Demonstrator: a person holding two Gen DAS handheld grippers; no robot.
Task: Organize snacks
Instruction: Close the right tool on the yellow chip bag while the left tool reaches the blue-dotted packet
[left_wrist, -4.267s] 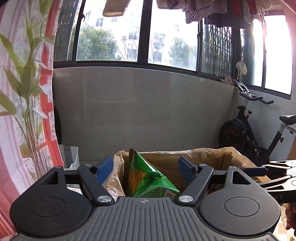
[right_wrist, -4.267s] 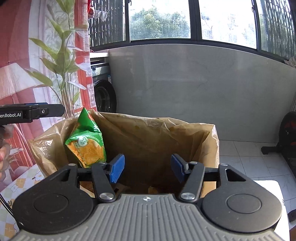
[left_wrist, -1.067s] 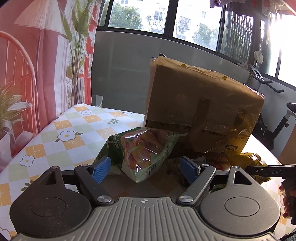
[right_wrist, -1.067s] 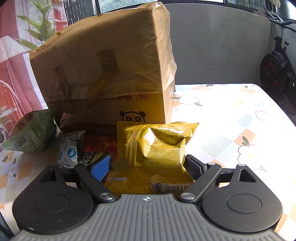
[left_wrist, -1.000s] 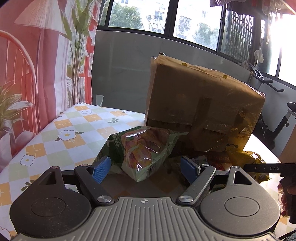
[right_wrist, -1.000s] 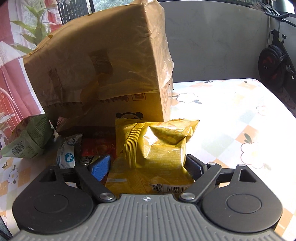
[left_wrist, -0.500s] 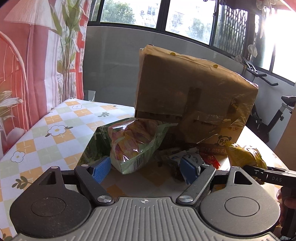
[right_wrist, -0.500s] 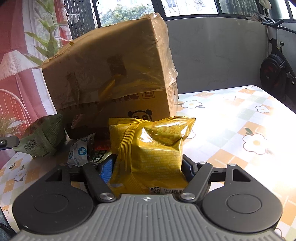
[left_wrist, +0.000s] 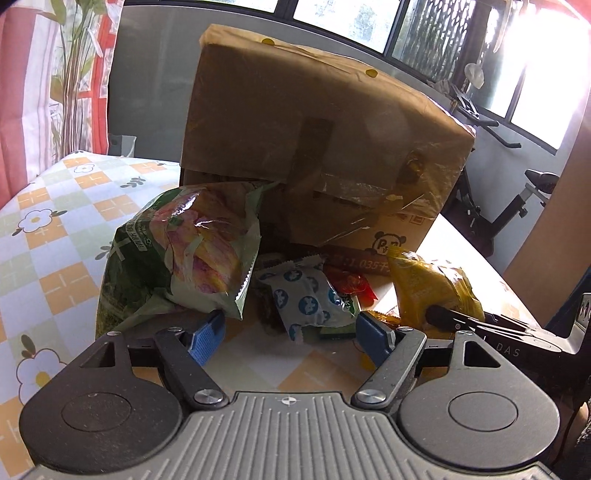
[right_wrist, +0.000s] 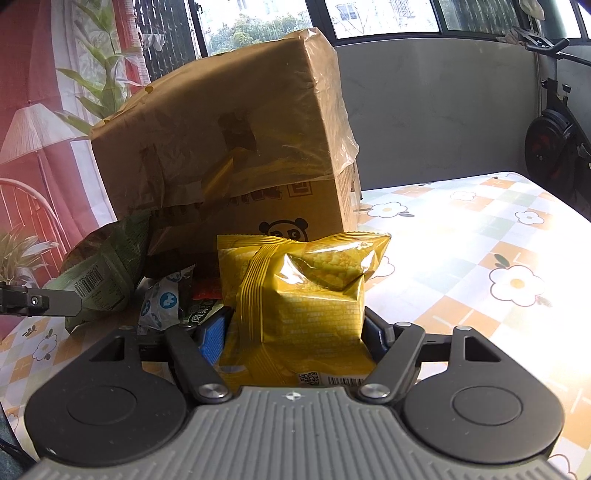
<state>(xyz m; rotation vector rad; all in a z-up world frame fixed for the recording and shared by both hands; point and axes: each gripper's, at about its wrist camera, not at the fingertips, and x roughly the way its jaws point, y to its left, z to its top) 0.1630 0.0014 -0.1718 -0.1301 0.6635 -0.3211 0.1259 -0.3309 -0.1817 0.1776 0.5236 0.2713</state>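
A snack pile lies on the table in front of a tall cardboard box (left_wrist: 314, 140) (right_wrist: 229, 147) wrapped in brown plastic. My left gripper (left_wrist: 290, 338) is low before the pile, its jaws closing. A white-and-blue packet (left_wrist: 303, 299) lies just ahead between its fingertips, untouched. A green chip bag (left_wrist: 184, 254) (right_wrist: 107, 273) rests by its left pad. My right gripper (right_wrist: 295, 332) is shut on a yellow snack bag (right_wrist: 306, 295) (left_wrist: 424, 288), pads pressing both sides. A red packet (left_wrist: 351, 284) lies behind.
The table wears a chequered flower cloth (left_wrist: 55, 229) (right_wrist: 480, 240), bare to the right of the box. An exercise bike (right_wrist: 554, 140) stands beyond the right edge. A red-and-white curtain (left_wrist: 37, 74) hangs at the left.
Both grippers came closer to the pile and dipped lower. The right jaws closed onto the yellow bag. The left jaws narrowed a little.
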